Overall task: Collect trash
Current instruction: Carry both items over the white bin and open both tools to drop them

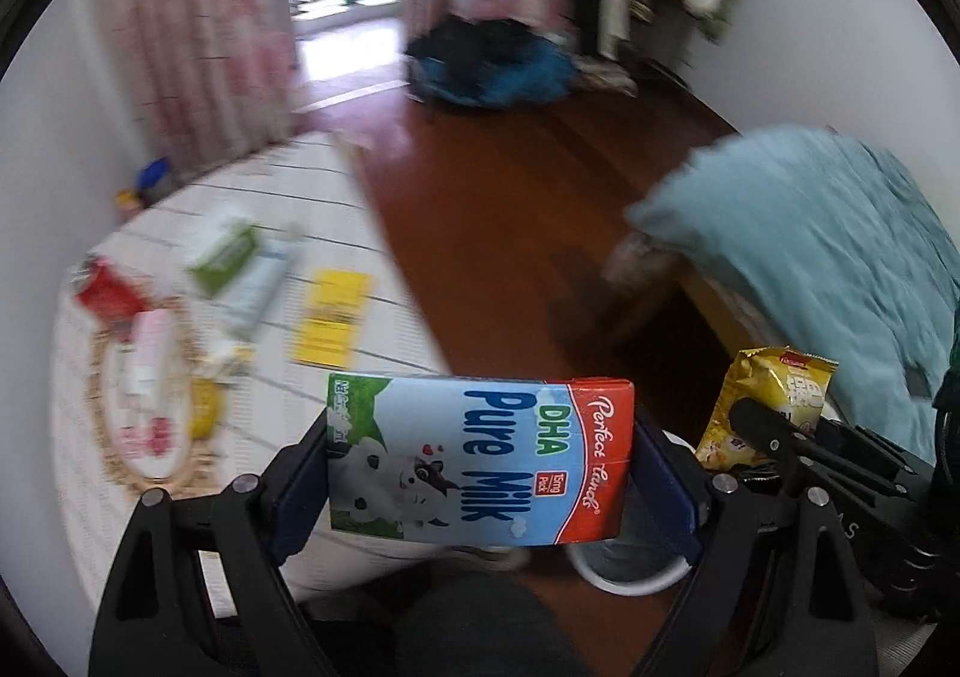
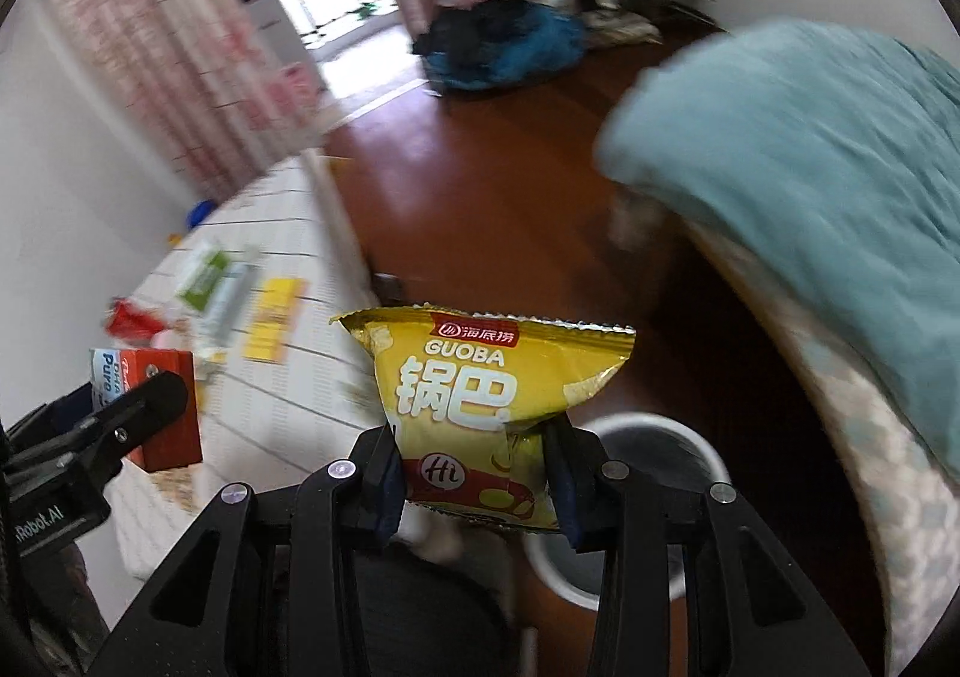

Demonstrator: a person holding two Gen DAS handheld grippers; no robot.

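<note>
Above a brown wooden floor (image 2: 498, 209), the left gripper (image 1: 480, 473) clamps a milk carton (image 1: 480, 461); the right gripper (image 2: 474, 473) pinches a yellow snack bag (image 2: 480, 395) over a white bin (image 2: 648, 503).

Left wrist view: mounted behind the left gripper (image 1: 480, 473), looking forward and steeply down along the fingers; milk carton (image 1: 480, 461) very near the lens, white mat (image 1: 336, 233) and wood floor (image 1: 510, 233) farther below. Right wrist view: same mounting behind the right gripper (image 2: 474, 473), also tilted down, snack bag (image 2: 486, 407) close up. Shared by both: mat, floor, teal blanket (image 1: 828, 257), white bin (image 2: 654, 503), doorway. Each gripper visible at the edge of the other view.
</note>
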